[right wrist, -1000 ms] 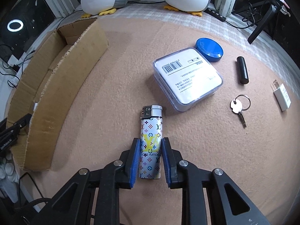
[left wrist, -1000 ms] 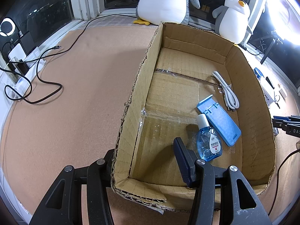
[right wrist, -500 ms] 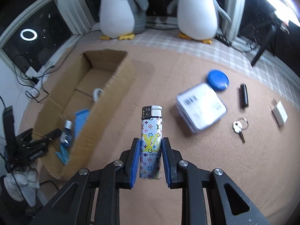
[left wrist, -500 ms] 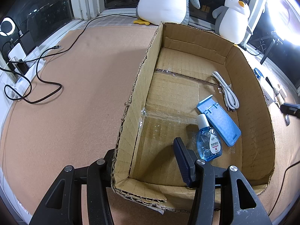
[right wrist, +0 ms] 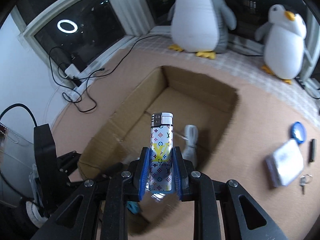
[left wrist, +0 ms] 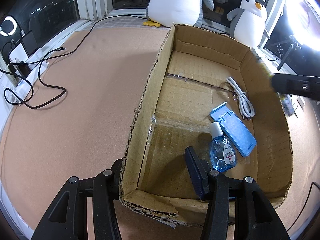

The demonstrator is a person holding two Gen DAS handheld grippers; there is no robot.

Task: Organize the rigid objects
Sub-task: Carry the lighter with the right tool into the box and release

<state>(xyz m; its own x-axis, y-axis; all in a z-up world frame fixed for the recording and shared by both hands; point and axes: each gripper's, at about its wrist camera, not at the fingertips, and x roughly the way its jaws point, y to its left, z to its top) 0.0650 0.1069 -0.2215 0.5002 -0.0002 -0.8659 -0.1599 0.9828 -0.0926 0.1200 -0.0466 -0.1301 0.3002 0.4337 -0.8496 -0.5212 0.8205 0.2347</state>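
Observation:
My right gripper [right wrist: 161,154] is shut on a patterned lighter [right wrist: 161,138], held upright in the air over the open cardboard box [right wrist: 200,84]. In the left wrist view the box [left wrist: 152,92] holds a blue eye-drop bottle [left wrist: 222,152], a blue folding stand [left wrist: 234,128] and a coiled white cable [left wrist: 242,98]. My left gripper [left wrist: 154,160] is open and straddles the box's near left corner, one finger outside the wall and one inside. The right gripper's body shows blurred at the box's right wall [left wrist: 290,86].
On the mat right of the box lie a blue round tin [right wrist: 298,133], a clear labelled case [right wrist: 285,162], a black tube [right wrist: 312,150] and keys [right wrist: 305,180]. Two plush penguins [right wrist: 200,16] sit by the window. Black cables [left wrist: 40,76] trail at far left.
My right gripper has lifted the lighter off the mat and carried it left, to above the box. The left gripper and the box's contents have not moved.

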